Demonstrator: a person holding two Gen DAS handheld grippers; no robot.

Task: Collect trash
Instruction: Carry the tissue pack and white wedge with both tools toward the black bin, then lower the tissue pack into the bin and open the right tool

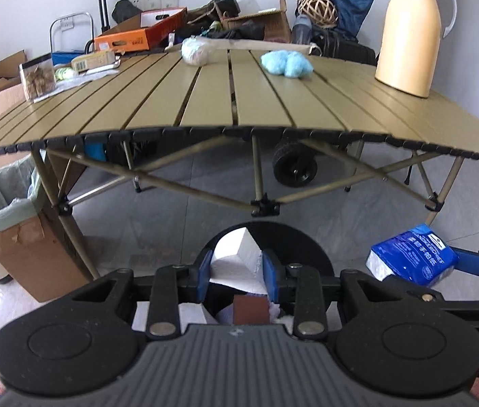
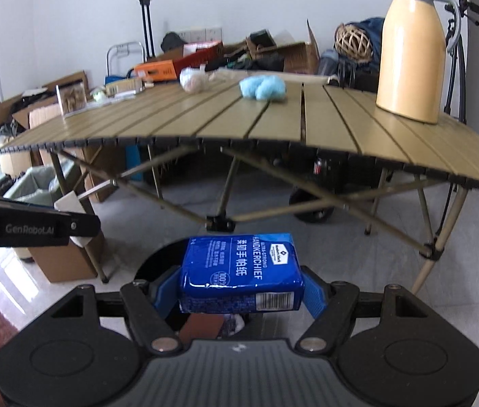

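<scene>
Left tool pinches a white tissue: blue pads pressed on both its sides, the tissue sticking up and forward out of the gap with one folded corner pointing up. Right tool clamps a blue pack of handkerchiefs across its ends, so the pack's long axis runs crosswise between the pads, printed face up and tilted toward the camera, barcode edge nearest. Both held off the floor, in front of and below the near edge of the surface.

In the left view the pack sits to the right of the tissue, near but apart.

Count: 1 tissue, 1 pack, 2 tools. On the surface: 1 light-blue wad and 1 whitish wad near the far edge, 1 yellow jug upright at right, 1 clear bag of brown snacks at left.

1 bin, a cardboard box with a pale green liner, stands on the floor at the surface's left leg, left of both tools.
</scene>
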